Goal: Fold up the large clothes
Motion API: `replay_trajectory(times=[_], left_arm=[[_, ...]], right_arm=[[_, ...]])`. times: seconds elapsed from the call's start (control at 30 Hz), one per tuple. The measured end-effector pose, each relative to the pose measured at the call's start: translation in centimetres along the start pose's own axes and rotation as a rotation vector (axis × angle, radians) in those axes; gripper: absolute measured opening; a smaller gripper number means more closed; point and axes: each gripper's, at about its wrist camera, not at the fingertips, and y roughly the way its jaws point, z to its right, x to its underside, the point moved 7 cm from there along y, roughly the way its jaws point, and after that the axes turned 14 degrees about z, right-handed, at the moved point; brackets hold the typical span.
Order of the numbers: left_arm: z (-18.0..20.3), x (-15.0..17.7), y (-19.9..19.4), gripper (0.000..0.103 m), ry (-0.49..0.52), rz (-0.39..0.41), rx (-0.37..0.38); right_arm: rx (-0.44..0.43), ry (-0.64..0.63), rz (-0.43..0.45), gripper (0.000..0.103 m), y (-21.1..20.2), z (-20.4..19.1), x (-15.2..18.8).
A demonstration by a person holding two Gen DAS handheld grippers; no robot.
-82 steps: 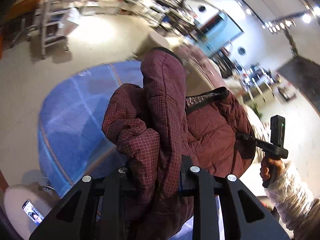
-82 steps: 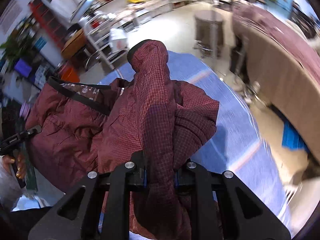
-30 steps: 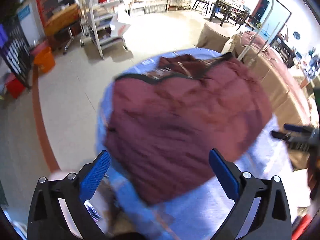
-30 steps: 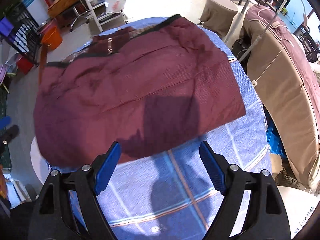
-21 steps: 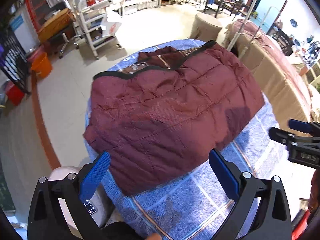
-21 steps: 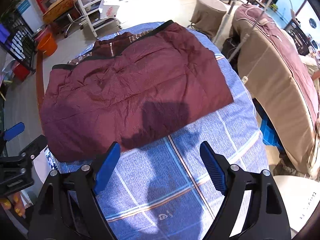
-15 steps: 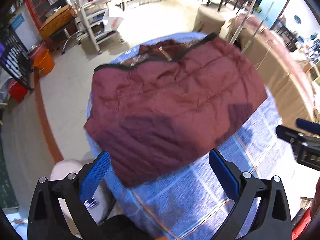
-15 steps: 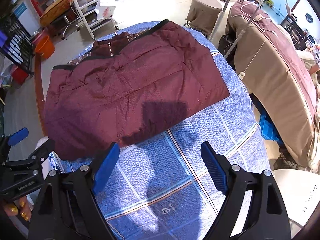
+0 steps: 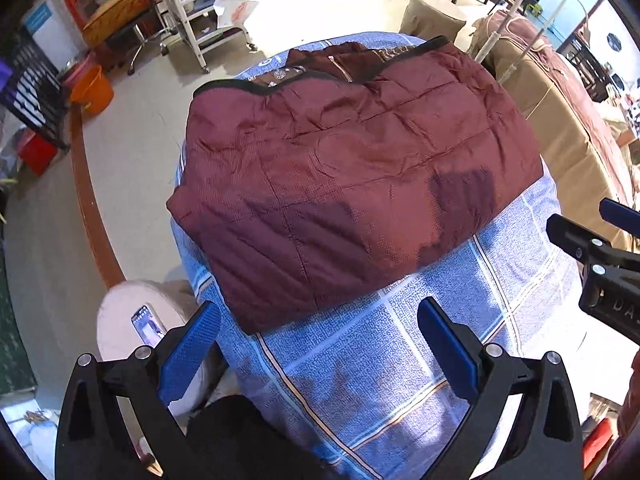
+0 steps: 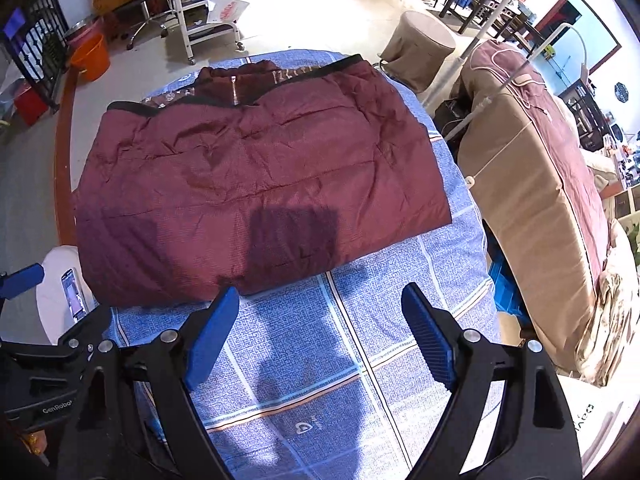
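Observation:
A maroon quilted jacket (image 9: 352, 168) lies folded flat on a round table with a blue checked cloth (image 9: 384, 360); its collar and zip face the far side. It also shows in the right wrist view (image 10: 256, 184) on the same cloth (image 10: 340, 380). My left gripper (image 9: 320, 344) is open and empty, held above the cloth just short of the jacket's near edge. My right gripper (image 10: 320, 332) is open and empty, also above the cloth near that edge. The right gripper's body (image 9: 600, 252) shows at the right edge of the left wrist view.
A white stool with a phone on it (image 9: 140, 324) stands left of the table. A tan sofa with a maroon cover (image 10: 540, 184) is on the right. A white trolley (image 10: 200, 4), an orange bucket (image 10: 90, 56) and a round pouffe (image 10: 420, 48) stand beyond the table.
Both grippers held bunched jacket fabric 2.7 s ago; they have let go and opened. The jacket now lies flat, and both grippers have drawn back a little over the cloth.

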Motion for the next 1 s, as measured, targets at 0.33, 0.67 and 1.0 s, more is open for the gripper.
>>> replay_trajectory(times=[0.33, 0.67, 1.0], left_arm=[[-0.20, 0.02, -0.06, 0.097, 0.003, 0.007, 0.000], [-0.50, 0.11, -0.01, 0.097, -0.005, 0.008, -0.005], [-0.48, 0.02, -0.02, 0.097, -0.003, 0.018, -0.008]], right_arm=[[0.007, -0.003, 0.001, 0.083, 0.12, -0.22, -0.33], [0.001, 0.011, 0.006, 0.083, 0.06, -0.45, -0.55], [0.009, 0.019, 0.012, 0.083, -0.11, -0.34, -0.93]])
